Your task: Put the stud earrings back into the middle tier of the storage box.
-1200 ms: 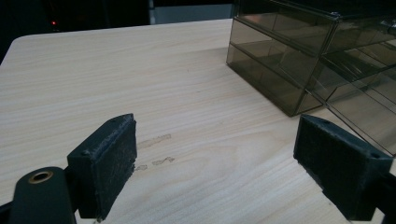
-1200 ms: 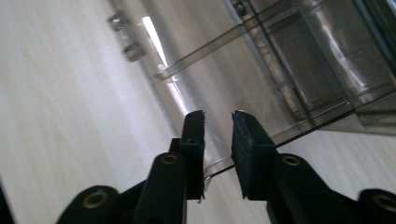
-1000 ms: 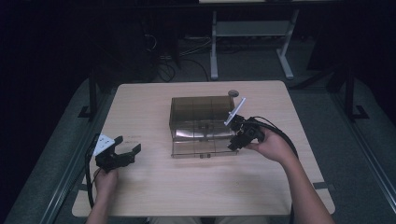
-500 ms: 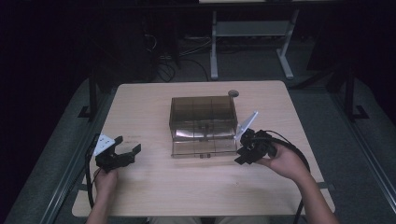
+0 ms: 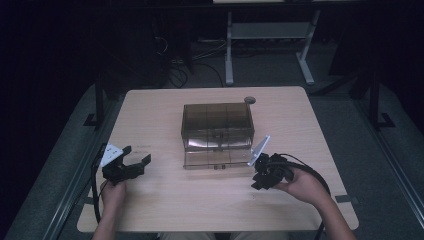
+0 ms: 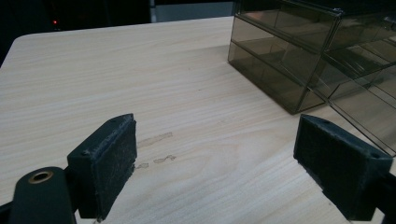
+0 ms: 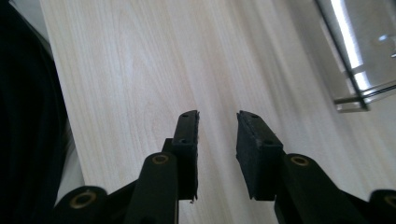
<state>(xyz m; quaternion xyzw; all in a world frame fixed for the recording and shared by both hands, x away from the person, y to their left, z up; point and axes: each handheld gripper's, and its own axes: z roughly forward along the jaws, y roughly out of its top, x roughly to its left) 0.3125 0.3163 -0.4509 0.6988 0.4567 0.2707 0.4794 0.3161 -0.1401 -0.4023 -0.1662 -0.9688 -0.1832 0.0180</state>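
The right gripper (image 5: 261,176) hovered low over the table (image 5: 165,110), just beside the front right corner of the smoky transparent drawer box (image 5: 217,120), and its jaws stood a little apart with nothing between them; in the right gripper view only pale wood was seen in the narrow gap. The left gripper (image 5: 134,165) rested near the left edge of the table, its jaws spread wide and empty, well apart from the box. The box itself sat in the middle of the table, and its lowest drawer (image 5: 216,159) was pulled out toward the person, so that its front stood forward of the drawers above. In my judgement the main risk was with this drawer: the box looked light and nothing held it, so a push or a pull from the right gripper alone could slide or turn the whole box on the smooth wood instead of moving the drawer. The drawer handle appeared small and the plastic slippery, so the pads (image 7: 255,140) could slip off if they closed off centre. A drawer drawn too far might also come out fully and drop its front edge on the table. Relative to the right gripper, the open drawer lay to its left and slightly ahead, its corner near the jaws but not touching them; from the left gripper view the box (image 6: 289,60) stood ahead and to the right.
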